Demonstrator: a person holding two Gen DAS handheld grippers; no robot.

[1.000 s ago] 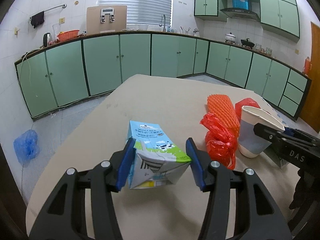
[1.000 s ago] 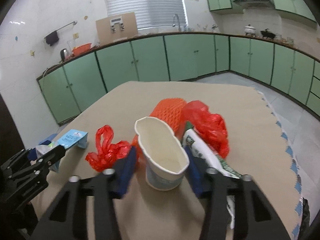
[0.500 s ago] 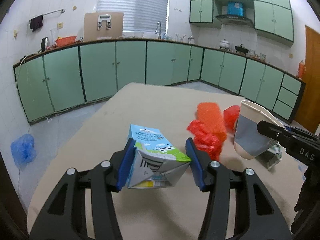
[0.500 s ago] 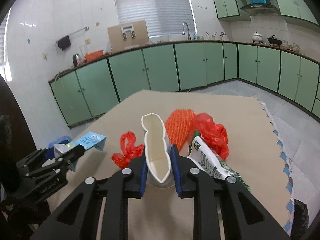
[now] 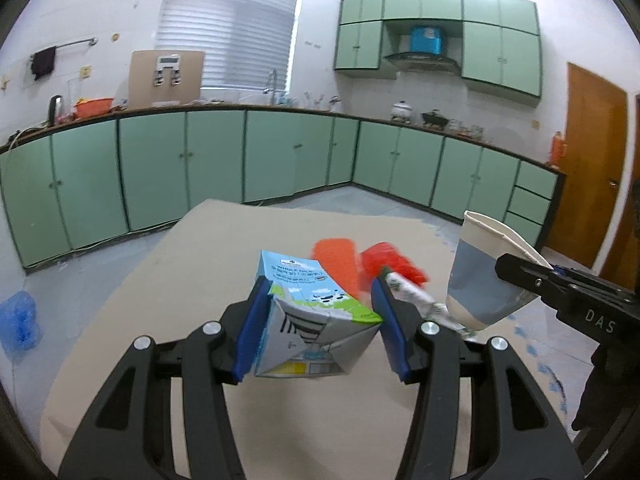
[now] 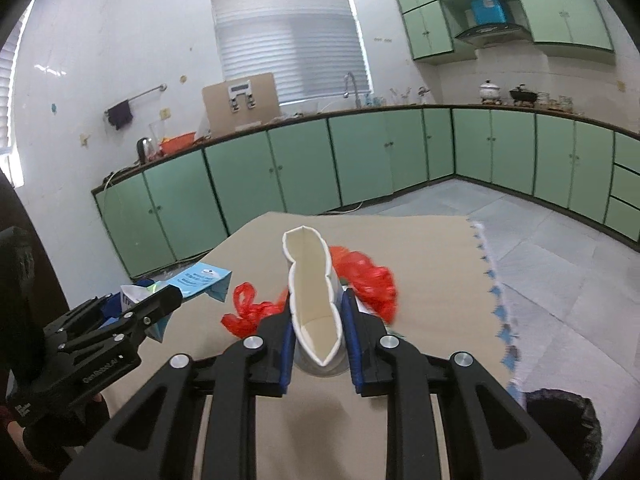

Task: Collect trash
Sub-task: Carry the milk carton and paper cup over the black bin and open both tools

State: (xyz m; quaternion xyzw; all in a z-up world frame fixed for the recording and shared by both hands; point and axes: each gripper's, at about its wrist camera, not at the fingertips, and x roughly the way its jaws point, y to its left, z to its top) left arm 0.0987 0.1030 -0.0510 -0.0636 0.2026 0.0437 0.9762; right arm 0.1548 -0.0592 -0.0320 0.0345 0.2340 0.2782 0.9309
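Observation:
My left gripper (image 5: 318,312) is shut on a blue and green milk carton (image 5: 308,312) and holds it above the tan table (image 5: 224,248). The carton also shows in the right wrist view (image 6: 196,282). My right gripper (image 6: 318,320) is shut on a squashed white and blue paper cup (image 6: 314,296), lifted off the table; the cup shows in the left wrist view (image 5: 482,280). On the table lie an orange foam net (image 5: 336,264), a red plastic bag (image 5: 390,266), a second red bag (image 6: 246,310) and a green and white wrapper (image 5: 420,302).
A black trash bag (image 6: 560,436) sits low at the right of the table. A blue plastic bag (image 5: 18,322) lies on the floor at the left. Green cabinets (image 5: 224,160) line the walls behind. A wooden door (image 5: 588,164) is at the far right.
Both grippers have risen with their loads. The right gripper closed on the cup, squashed it flat and lifted it off the table. The carton stayed clamped in the left gripper.

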